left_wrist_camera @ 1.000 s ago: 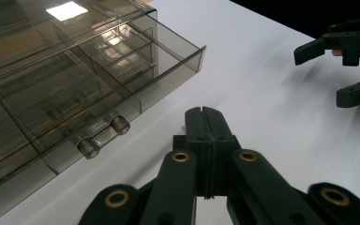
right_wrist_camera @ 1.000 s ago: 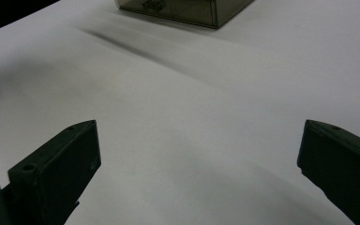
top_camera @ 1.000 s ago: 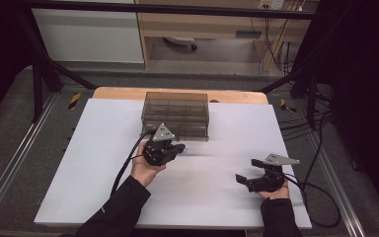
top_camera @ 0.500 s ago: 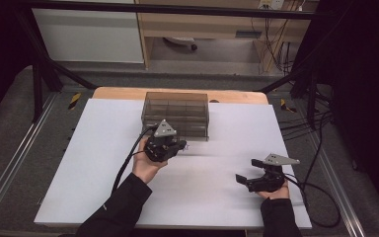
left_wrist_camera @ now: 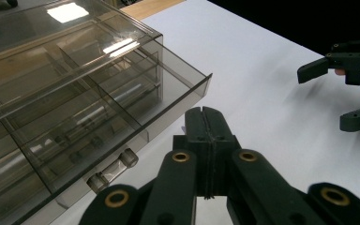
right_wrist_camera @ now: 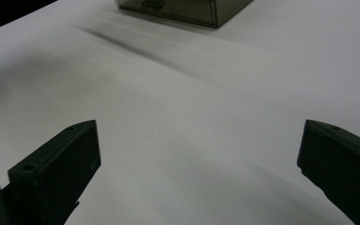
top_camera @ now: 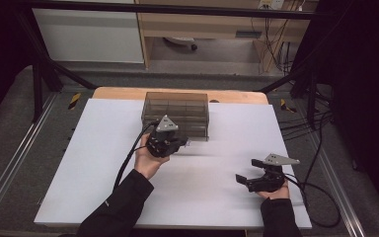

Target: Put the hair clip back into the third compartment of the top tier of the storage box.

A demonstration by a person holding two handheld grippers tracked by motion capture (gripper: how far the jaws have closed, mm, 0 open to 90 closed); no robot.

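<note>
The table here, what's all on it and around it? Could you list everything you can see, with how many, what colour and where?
Drawer box: one, smoky clear plastic with divided compartments, at the far middle of the table; a drawer with a clear knob stands slightly out.
White sheet: one, white, covering most of the table.
Table edge: one, light wood, showing along the far side.
Cables: several, black, on the floor at the right.
Cabinet: one, white, on the floor beyond the table.
Left gripper: one, black with a grey plate, jaws pressed together, just in front of the box.
Right gripper: one, black with a grey plate, jaws wide apart, over the sheet at the near right.
</note>
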